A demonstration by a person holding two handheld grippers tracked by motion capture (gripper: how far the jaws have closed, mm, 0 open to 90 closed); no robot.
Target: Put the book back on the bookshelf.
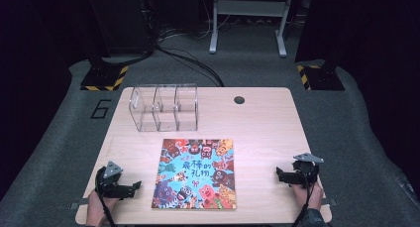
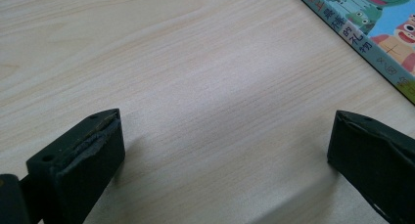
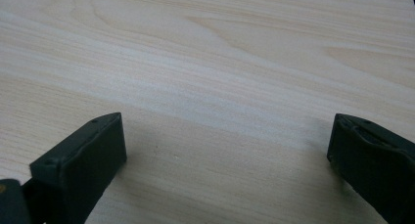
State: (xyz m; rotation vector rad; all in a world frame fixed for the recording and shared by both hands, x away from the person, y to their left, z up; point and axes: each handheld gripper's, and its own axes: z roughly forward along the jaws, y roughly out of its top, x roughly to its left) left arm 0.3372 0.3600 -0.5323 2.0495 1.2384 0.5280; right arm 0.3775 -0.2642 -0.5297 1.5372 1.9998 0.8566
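A colourful picture book lies flat on the wooden table, near its front edge. A clear plastic organiser with three compartments stands behind the book, nothing visible in it. My left gripper rests on the table left of the book, jaws wide open over bare wood; the book's spine edge shows at upper right in the left gripper view. My right gripper sits at the right of the book, open, with nothing between its jaws.
A round cable hole is in the table's far edge. Beyond the table are grey floor, cables, two stands with yellow-black striped bases and a metal frame. Bare wood spans the right half of the table.
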